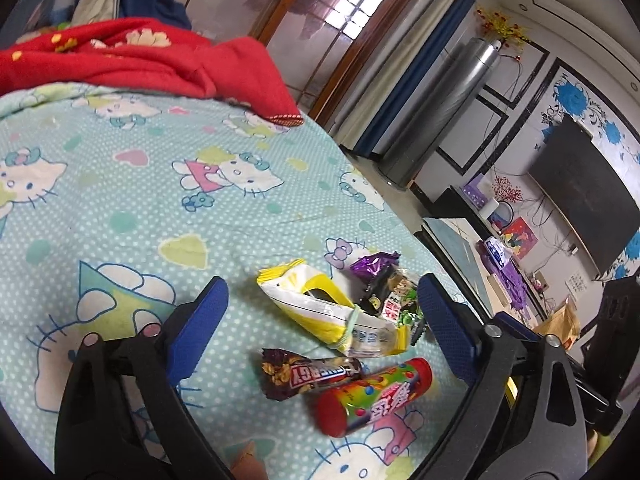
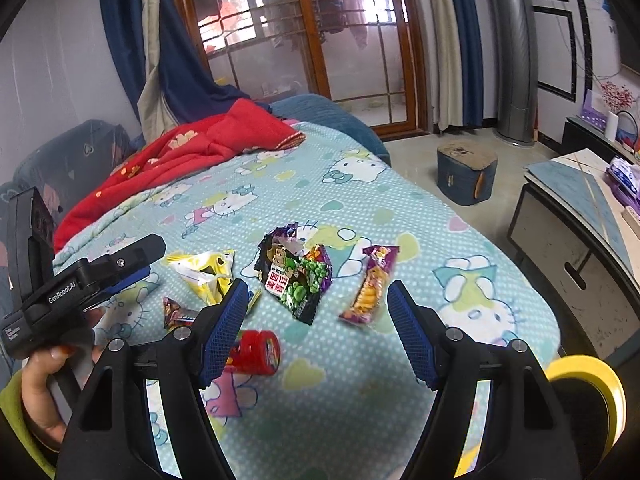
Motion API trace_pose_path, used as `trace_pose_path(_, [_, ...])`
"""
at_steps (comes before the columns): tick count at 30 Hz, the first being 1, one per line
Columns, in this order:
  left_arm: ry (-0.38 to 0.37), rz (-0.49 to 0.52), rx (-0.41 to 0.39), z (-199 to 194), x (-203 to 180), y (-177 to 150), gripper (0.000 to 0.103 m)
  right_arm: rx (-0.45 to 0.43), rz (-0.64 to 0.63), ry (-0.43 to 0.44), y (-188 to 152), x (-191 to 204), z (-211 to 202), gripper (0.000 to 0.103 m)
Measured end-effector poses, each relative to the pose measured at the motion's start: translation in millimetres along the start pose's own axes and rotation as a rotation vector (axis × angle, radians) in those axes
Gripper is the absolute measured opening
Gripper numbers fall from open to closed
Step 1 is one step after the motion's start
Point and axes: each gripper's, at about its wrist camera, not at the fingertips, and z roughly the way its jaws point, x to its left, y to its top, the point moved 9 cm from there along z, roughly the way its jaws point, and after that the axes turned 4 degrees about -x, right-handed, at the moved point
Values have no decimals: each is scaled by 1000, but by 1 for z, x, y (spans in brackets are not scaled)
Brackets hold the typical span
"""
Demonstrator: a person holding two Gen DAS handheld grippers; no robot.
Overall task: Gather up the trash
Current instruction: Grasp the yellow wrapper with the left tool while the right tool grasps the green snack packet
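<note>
Hello Kitty bedsheet (image 1: 120, 184) carries snack wrappers; left gripper (image 1: 320, 312) gapes around the yellow wrapper (image 1: 316, 304), right gripper (image 2: 316, 308) open, red tube (image 2: 256, 350) at seven o'clock.

Crumpled snack wrappers (image 2: 298, 276), purple-orange bar (image 2: 370, 284) and toppled red candy tube (image 1: 374, 396) on cartoon-cat bedsheet (image 1: 120, 184)

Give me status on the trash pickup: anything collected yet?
Nothing looks collected. Both the left hand-held gripper and right hand-held gripper are open and empty above the bedspread. Left: yellow wrapper, green pea packet, purple snack bar, chocolate bar, red tube.
</note>
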Motion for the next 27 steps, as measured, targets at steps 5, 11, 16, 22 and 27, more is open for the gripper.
trace_pose_path(5, [-18, -64, 36, 10, 8, -3, 78, 28, -5, 5, 2, 0, 23, 69])
trace_pose_path(11, [-32, -113, 63, 18, 15, -6, 68, 72, 13, 22, -3, -1, 47, 62])
trace_pose_path(16, [-41, -161, 89, 25, 23, -10, 62, 97, 23, 34, -7, 0, 60, 58])
trace_pose_path(22, [-58, -177, 95, 27, 23, -11, 51, 122, 48, 56, -10, 1, 71, 52])
trace_pose_path(27, [-71, -189, 115, 31, 23, -16, 25, 133, 65, 71, -12, 2, 74, 43])
